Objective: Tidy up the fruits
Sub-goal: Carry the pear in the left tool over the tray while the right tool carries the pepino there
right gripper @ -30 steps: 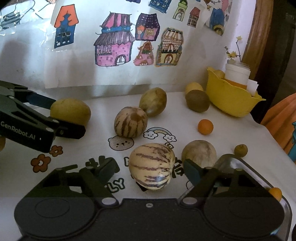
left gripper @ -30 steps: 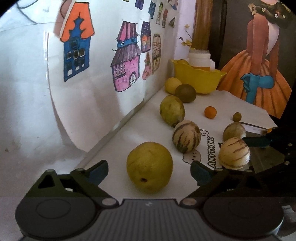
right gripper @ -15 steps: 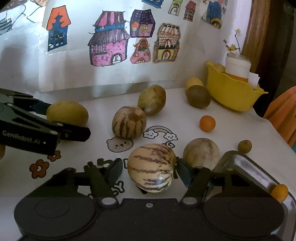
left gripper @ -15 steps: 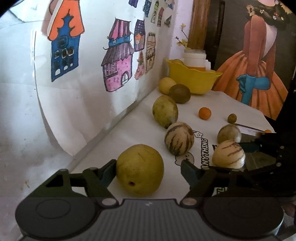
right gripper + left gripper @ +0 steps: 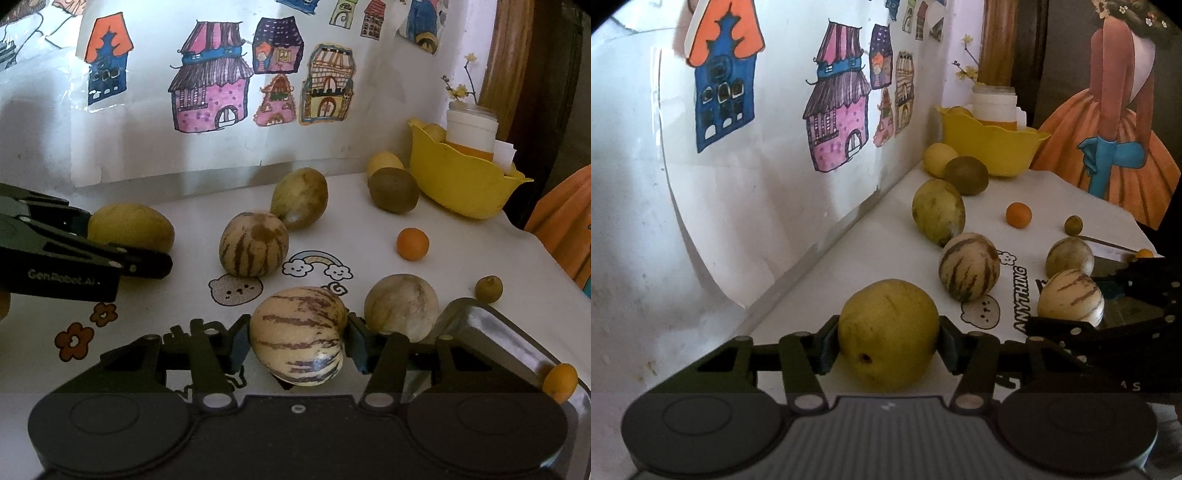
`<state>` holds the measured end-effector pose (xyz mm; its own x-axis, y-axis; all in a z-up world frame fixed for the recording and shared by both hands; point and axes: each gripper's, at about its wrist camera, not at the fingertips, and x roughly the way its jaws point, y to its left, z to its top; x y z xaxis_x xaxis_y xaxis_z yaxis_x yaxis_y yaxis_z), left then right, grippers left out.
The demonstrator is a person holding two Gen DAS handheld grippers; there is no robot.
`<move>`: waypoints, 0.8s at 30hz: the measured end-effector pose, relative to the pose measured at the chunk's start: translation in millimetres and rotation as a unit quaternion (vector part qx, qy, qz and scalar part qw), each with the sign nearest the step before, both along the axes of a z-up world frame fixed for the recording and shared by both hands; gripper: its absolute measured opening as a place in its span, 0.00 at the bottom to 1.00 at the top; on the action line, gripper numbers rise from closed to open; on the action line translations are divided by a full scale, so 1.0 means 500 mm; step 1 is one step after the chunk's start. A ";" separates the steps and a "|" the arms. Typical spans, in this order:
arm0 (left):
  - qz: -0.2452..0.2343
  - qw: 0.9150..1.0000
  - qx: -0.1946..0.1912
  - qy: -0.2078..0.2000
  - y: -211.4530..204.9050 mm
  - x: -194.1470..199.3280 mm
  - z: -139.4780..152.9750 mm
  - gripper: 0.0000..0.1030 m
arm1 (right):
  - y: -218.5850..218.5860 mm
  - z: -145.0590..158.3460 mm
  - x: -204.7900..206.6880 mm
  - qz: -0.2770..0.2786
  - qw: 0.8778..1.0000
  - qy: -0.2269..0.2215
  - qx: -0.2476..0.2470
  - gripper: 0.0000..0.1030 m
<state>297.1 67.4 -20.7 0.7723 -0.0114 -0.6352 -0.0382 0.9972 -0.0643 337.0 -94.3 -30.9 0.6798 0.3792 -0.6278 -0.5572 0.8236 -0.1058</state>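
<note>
A yellow-green round fruit (image 5: 888, 328) sits on the white table near the wall. My left gripper (image 5: 886, 349) is closing on it, with both pads touching its sides. A cream melon with purple stripes (image 5: 297, 332) lies between the fingers of my right gripper (image 5: 295, 345), whose jaws are also closing with the pads against it. In the right wrist view the left gripper's fingers (image 5: 122, 258) show at the left around the yellow-green fruit (image 5: 133, 225).
A metal tray (image 5: 491, 332) at the right holds a small orange fruit (image 5: 559, 380). A second striped melon (image 5: 253, 243), a pale melon (image 5: 400, 312), an oval green fruit (image 5: 299, 197), a kiwi (image 5: 393, 190) and a yellow bowl (image 5: 454, 184) stand behind.
Both grippers' jaws have come together from wide apart until the pads touch their fruits. The left gripper edged forward around the yellow-green fruit. The fruits stay where they were.
</note>
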 end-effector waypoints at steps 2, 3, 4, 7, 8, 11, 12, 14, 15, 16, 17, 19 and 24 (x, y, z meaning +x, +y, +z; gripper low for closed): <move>0.002 1.000 0.004 0.001 -0.003 0.000 0.001 0.56 | -0.002 0.001 0.000 -0.001 1.000 0.002 0.003 0.54; 0.004 1.000 0.005 0.002 -0.006 0.000 0.002 0.56 | -0.005 0.002 0.000 -0.002 1.000 0.003 0.007 0.53; 0.004 1.000 0.006 0.004 -0.008 -0.002 0.003 0.56 | -0.008 0.002 0.000 -0.004 1.000 0.006 0.012 0.53; 0.000 1.000 -0.006 0.008 -0.015 -0.008 0.006 0.56 | -0.020 0.007 -0.005 -0.006 1.000 0.010 0.024 0.53; -0.002 1.000 -0.006 0.009 -0.018 -0.012 0.006 0.56 | -0.023 0.008 -0.008 -0.006 1.000 0.010 0.027 0.53; -0.005 1.000 -0.010 0.009 -0.030 -0.023 0.009 0.56 | -0.034 0.015 -0.019 -0.007 0.999 0.007 0.035 0.53; -0.004 1.000 -0.014 0.007 -0.031 -0.027 0.011 0.56 | -0.037 0.018 -0.024 -0.007 0.999 0.007 0.037 0.53; -0.003 1.000 -0.019 0.006 -0.035 -0.034 0.017 0.56 | -0.042 0.023 -0.033 -0.005 0.999 0.004 0.038 0.53; -0.003 1.000 -0.020 0.006 -0.037 -0.038 0.020 0.56 | -0.044 0.025 -0.037 -0.004 0.999 0.003 0.037 0.53; -0.003 1.000 -0.021 0.006 -0.038 -0.040 0.022 0.56 | -0.045 0.026 -0.041 -0.003 0.999 0.003 0.035 0.53; -0.003 1.000 -0.022 0.006 -0.039 -0.043 0.025 0.56 | -0.046 0.027 -0.043 -0.002 0.999 0.002 0.035 0.52; -0.001 1.000 -0.023 0.006 -0.041 -0.049 0.031 0.56 | -0.049 0.029 -0.047 -0.003 0.999 -0.001 0.038 0.52; -0.003 1.000 -0.021 0.000 -0.050 -0.064 0.046 0.56 | -0.069 0.053 -0.061 -0.009 0.998 -0.013 0.061 0.52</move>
